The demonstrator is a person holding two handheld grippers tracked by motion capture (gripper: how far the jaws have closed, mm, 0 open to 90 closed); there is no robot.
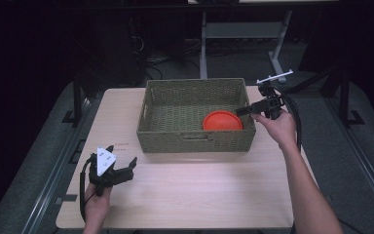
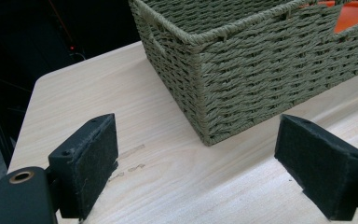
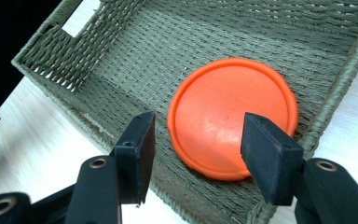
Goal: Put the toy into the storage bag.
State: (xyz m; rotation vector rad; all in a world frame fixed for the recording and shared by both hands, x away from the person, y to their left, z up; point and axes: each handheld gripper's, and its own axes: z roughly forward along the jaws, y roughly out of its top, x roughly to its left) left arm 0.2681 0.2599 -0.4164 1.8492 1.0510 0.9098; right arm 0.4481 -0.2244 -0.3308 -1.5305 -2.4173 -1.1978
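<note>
Resting already inside the basket [image 1: 195, 141], lower right: orange disc [image 1: 222, 121]. Hovering above it, right gripper [image 3: 196, 144], jaws apart, holding nothing. Idling at lower left over the table [image 1: 199, 195], left gripper [image 1: 119, 170], wide open, empty; probably little remaining.

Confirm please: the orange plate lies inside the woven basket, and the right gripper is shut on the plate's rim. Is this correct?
Not quite. The orange plate does lie inside the woven basket, but the right gripper is not shut on its rim. The right gripper view shows its jaws open, held apart above the plate and gripping nothing.
</note>
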